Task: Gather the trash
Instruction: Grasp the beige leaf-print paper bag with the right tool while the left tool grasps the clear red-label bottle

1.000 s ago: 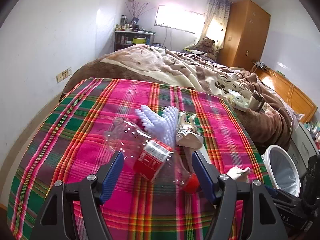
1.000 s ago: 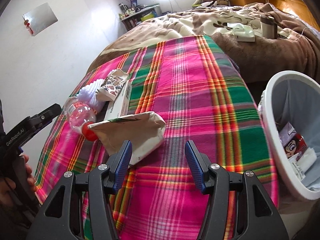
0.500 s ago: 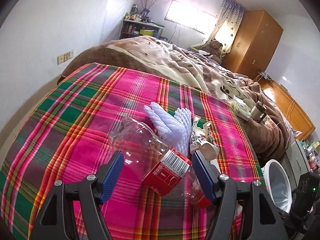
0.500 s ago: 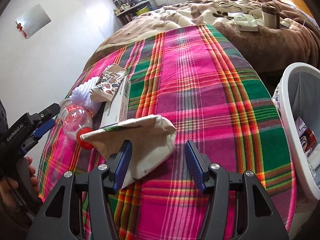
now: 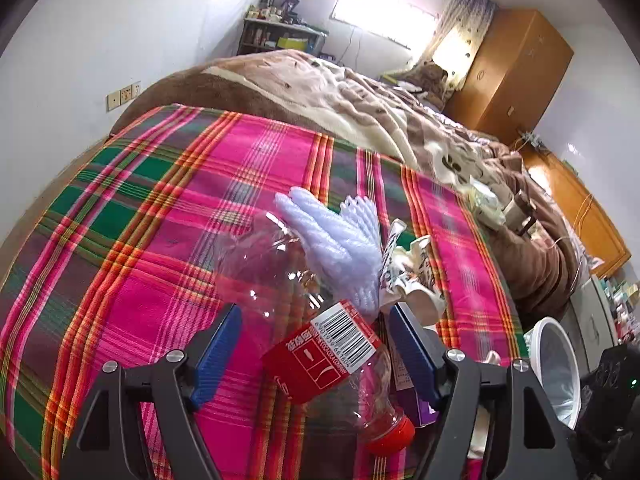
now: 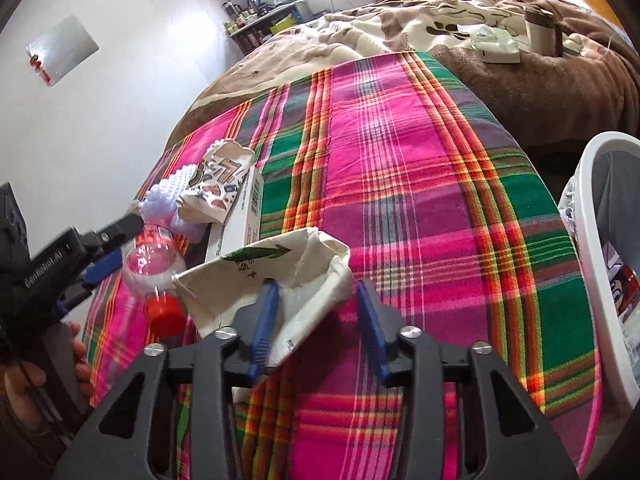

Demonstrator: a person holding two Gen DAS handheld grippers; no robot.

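Trash is scattered on the plaid blanket (image 5: 132, 264), and places are given here relative to the clear plastic bottle (image 5: 304, 320) with its red label and red cap.

The left gripper (image 5: 316, 340) is angled steeply down toward the blanket, and the bottle is straddled by its blue pads (image 5: 218, 352). The jaws are held wide and have just been opening further; clear gaps are seen between pads and bottle, so nothing is pinched. In the right wrist view this gripper (image 6: 104, 256) is seen gripped by a hand (image 6: 44, 364) at the bottle's side.

Just beyond the bottle's base a white knitted glove (image 5: 336, 240) is lying against it. Beside the glove, a printed paper wrapper (image 6: 218, 194) is resting on a long white carton (image 6: 240, 220), which is running alongside the bottle toward its cap.

The right gripper (image 6: 316, 320) is likewise tilted downward. Its jaws have just been closing, and a crumpled cream paper bag (image 6: 288, 272), lying just beside the bottle's cap, is caught between them: the left pad is pressed into the bag's fold, while a gap is left at the right pad, so a firm pinch cannot be confirmed.

Well away from the bottle, past the blanket's far edge, a white waste bin (image 6: 588, 240) is standing with wrappers inside.
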